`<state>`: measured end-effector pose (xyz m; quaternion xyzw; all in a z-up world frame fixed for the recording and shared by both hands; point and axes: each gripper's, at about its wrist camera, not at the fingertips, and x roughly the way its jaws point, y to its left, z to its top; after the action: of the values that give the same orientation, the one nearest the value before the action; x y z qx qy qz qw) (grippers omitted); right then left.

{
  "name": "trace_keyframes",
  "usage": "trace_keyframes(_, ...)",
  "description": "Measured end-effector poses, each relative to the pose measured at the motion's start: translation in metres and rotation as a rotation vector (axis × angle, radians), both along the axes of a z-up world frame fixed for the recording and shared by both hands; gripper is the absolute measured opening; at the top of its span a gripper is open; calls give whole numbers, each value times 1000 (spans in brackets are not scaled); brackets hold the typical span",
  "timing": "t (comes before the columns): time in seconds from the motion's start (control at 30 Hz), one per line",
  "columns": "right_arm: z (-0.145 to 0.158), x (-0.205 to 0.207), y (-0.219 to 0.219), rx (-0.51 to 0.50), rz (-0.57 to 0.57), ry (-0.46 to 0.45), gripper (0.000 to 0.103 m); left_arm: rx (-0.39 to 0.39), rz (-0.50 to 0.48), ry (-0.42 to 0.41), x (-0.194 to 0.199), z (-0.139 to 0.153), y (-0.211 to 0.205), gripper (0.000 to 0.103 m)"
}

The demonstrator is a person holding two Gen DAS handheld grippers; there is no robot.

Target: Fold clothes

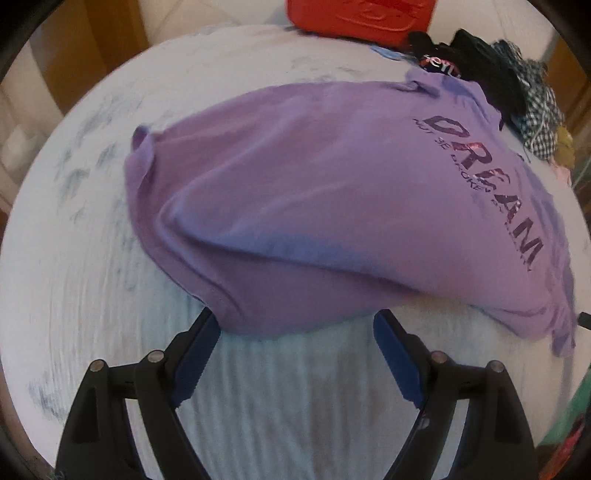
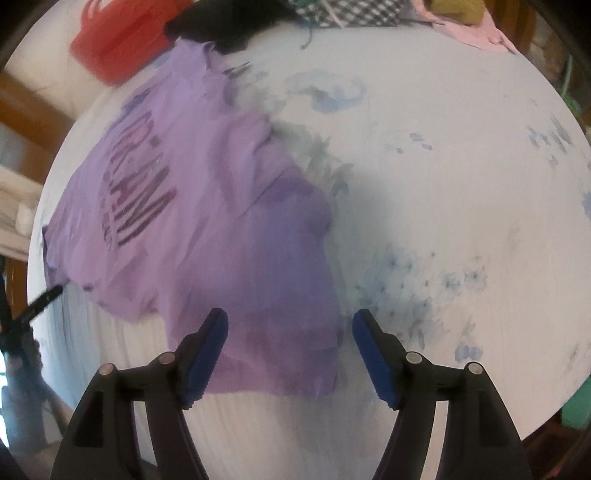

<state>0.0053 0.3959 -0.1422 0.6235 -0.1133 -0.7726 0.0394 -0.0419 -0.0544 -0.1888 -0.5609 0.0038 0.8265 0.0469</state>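
A: Where's the shirt point(image 1: 314, 192)?
B: Mid-frame, left view; spread on the bed point(image 2: 443, 184), rumpled, hem nearest you. Both grippers, left point(image 1: 295, 325) and right point(image 2: 290, 325), have jaws spread, pinching nothing.
A: Handling?
B: Soft, light, limp, I'd judge; it'll sag and bunch. Take it at hem corners or shoulder seams.

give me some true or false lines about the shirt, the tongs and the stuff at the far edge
1. The purple shirt has DREAM printed on it. True.
2. The left tongs are clamped on the shirt. False: they are open, at its near edge.
3. The right tongs are open. True.
4. A red box sits beyond the shirt. True.
5. The shirt is folded into a neat square. False: it lies spread and rumpled on the bedsheet.
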Motion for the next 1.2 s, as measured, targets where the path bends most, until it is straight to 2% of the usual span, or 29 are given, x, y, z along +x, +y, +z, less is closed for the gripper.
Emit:
trace_keyframes(0.03,-1,1,-3,3,16,4,78,-15,0,9,-3,-1,4,86)
trace_keyframes(0.1,-3,3,-10,8,49,12,87,-20,5,26,-6,-1,8,79)
trace_keyframes(0.13,-5,2,-14,13,67,15,88,-19,7,32,-8,1,10,66)
trace_keyframes(0.17,-8,2,-19,24,87,19,88,-29,3,36,-10,4,13,43)
trace_keyframes(0.23,-13,1,-31,58,130,26,88,-42,-11,50,-13,11,17,21)
trace_keyframes(0.27,-15,0,-36,82,150,31,88,-46,-19,58,-15,15,19,18)
trace_keyframes(0.33,-18,-2,-46,146,174,46,78,-55,-38,72,-20,25,22,16)
trace_keyframes(0.37,-15,-4,-50,200,180,61,49,-59,-48,81,-23,31,23,14)
trace_keyframes(0.4,-10,-7,-50,207,182,71,9,-60,-59,96,-25,41,22,14)
trace_keyframes(0.43,-5,-10,-48,174,178,77,5,-58,-69,111,-26,52,21,14)
trace_keyframes(0.5,9,-18,-43,114,171,97,5,-35,-90,151,-32,82,15,14)
trace_keyframes(0.6,53,-37,-31,31,166,195,5,-6,-122,207,-48,128,6,14)
trace_keyframes(0.73,104,-81,-22,-2,153,315,5,20,-123,161,-87,131,-1,14)
trace_keyframes(0.83,114,-120,-14,51,90,346,5,39,-124,127,-115,132,-5,14)
trace_keyframes(0.9,109,-132,-3,56,28,334,5,47,-117,99,-113,121,-8,26)
trace_keyframes(0.97,101,-128,1,32,25,321,7,53,-103,66,-97,102,-10,70)
trace_keyframes(1.0,96,-124,0,23,33,310,14,55,-92,46,-84,90,-11,75)
trace_keyframes(1.03,89,-119,0,19,42,290,20,58,-86,26,-74,82,-11,76)
trace_keyframes(1.17,59,-90,-7,1,110,208,24,29,-77,-37,-30,49,-9,76)
trace_keyframes(1.2,52,-81,-14,1,149,193,29,11,-78,-50,-21,42,-7,76)
